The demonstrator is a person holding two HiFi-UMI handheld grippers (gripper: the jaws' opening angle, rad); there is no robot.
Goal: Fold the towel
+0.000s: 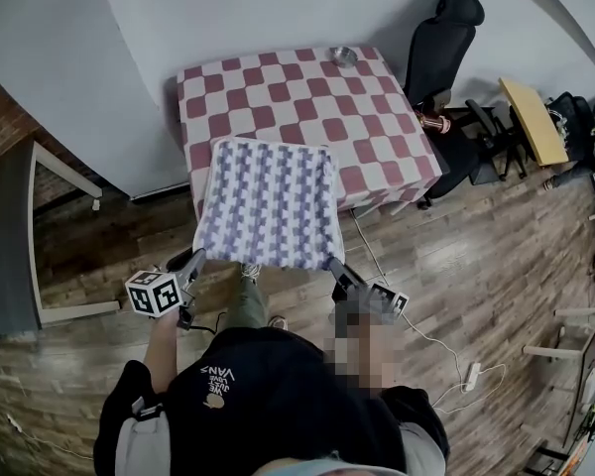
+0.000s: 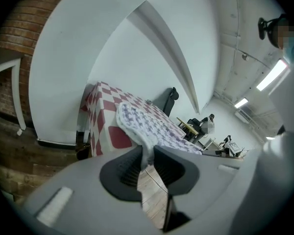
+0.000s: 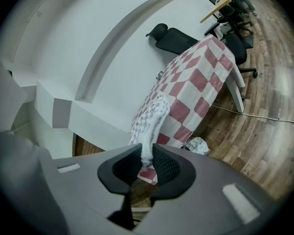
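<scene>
Folding step | towel [image 1: 268, 201] is spread half on table [image 1: 307, 87], near edge held off it | left gripper [image 1: 193, 263] and right gripper [image 1: 334, 265] are each pinched on a near corner | corners should be carried level, taut, onto far edge.

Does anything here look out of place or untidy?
The towel is not flat on the table: its near part is off the edge, stretched to the left gripper and right gripper, each shut on a corner. A crumpled pale wad lies on the floor by the table. Nothing looks spilled.
</scene>
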